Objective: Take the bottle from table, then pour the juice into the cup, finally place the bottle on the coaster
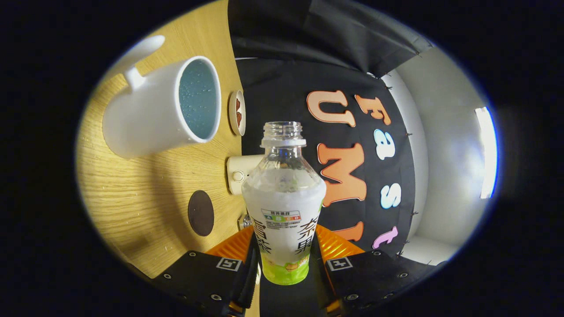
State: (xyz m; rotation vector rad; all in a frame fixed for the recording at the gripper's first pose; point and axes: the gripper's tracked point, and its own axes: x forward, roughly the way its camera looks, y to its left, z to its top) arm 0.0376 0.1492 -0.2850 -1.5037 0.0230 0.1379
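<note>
The gripper (284, 264) is clamped on the bottle (284, 207), one finger pressing each side of its lower part, down by the green band of the label. The bottle has no cap; its threaded neck points away from the fingers, straight ahead of them. Its upper part is clear, and below the shoulder it looks milky white behind the label. Whether any juice is left inside, I cannot tell.

The whole view is rolled over, so the wooden table (132, 198) runs up the left like a wall, with the black cloth wall of the booth to the right of it. The bottle is clearly tipped with the gripper, well off upright against the table.

The cup (158, 108), a white mug with a blue inside, stands on the table to the left of the bottle's neck and beyond the fingers, its mouth turned toward the bottle and its handle on the far side. The bottle's mouth is near the cup but not over the rim.

Nearer the fingers, left of the bottle's body, a dark round coaster (201, 213) lies flat on the wood. A small dish (237, 112) sits just past the cup, and a cream-coloured box (240, 174) shows behind the bottle's shoulder.
</note>
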